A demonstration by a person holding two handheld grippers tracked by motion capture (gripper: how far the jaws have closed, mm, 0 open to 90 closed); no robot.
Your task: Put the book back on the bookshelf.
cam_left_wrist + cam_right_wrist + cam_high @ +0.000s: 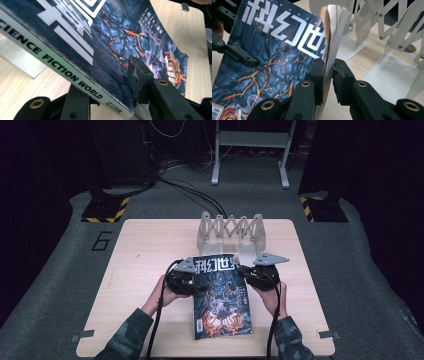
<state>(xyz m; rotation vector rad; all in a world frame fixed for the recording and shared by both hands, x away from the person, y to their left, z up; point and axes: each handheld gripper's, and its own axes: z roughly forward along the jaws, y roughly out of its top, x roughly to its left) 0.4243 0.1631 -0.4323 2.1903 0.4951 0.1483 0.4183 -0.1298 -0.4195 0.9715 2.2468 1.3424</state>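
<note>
Magazine (221, 297): a thick issue with a dark blue cover veined in orange, held up at its far end above the table (145, 250), its near end down toward the person; it sat just in front of the rack, on the person's side of it.
Spine: it faced the left gripper and read "SCIENCE FICTION WORLD" in the left gripper view.
Left gripper (192, 281): it was at the magazine's left edge, near the far end; its jaws were closed most of the way over the spine, one on the cover and the other beneath.
Right gripper (246, 272): it was at the magazine's right edge, opposite the left one; its jaws were nearly together, pinching the fanned page edges between the pads.
Rack (231, 231): a grey folding lattice stand, upright just beyond the magazine's far end.
</note>
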